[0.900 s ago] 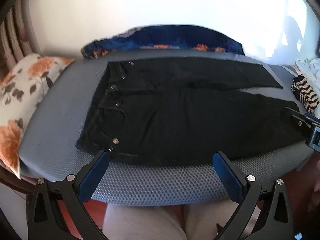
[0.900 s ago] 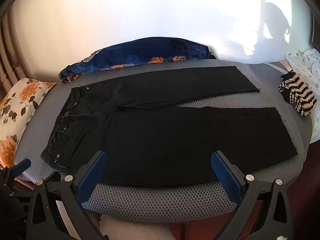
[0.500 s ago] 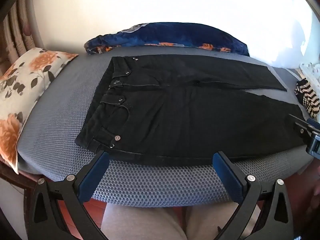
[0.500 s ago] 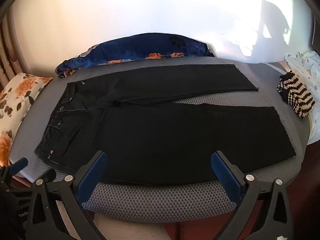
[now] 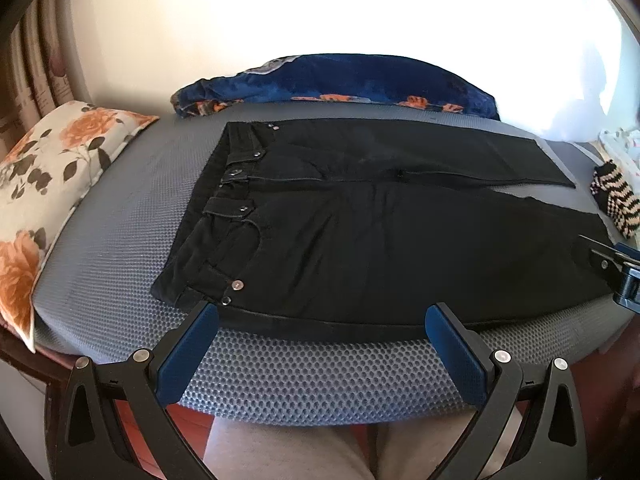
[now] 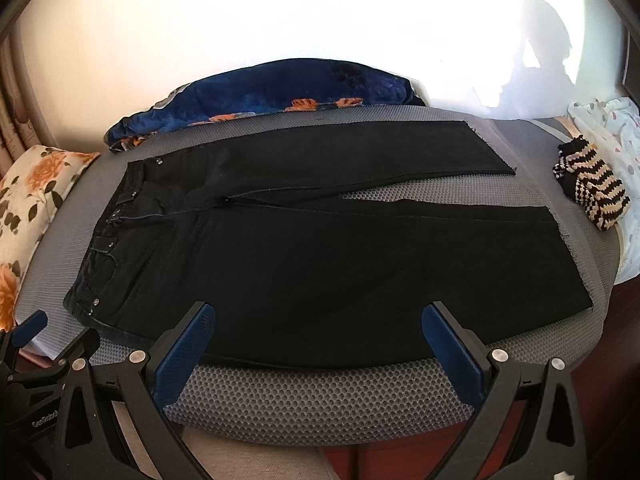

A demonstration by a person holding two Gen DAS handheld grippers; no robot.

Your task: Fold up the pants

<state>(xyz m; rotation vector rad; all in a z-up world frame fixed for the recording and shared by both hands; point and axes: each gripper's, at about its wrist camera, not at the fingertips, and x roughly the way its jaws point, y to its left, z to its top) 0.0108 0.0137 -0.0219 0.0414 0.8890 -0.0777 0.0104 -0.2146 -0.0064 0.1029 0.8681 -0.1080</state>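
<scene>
Both jaws wide, above pants (image 5: 360,240).

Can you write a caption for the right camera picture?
Open right gripper facing black pants spread flat on a gray mat.

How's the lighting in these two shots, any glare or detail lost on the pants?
Left wrist view: the wall is blown out white, and the black pants keep rivets and pocket seams visible. Right wrist view: same glare, a shadow on the wall at upper right; the pants read nearly featureless. Fisheye bends both.

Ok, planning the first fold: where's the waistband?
In both views the waistband lies at the pants' left end, nearest the floral pillow.
</scene>
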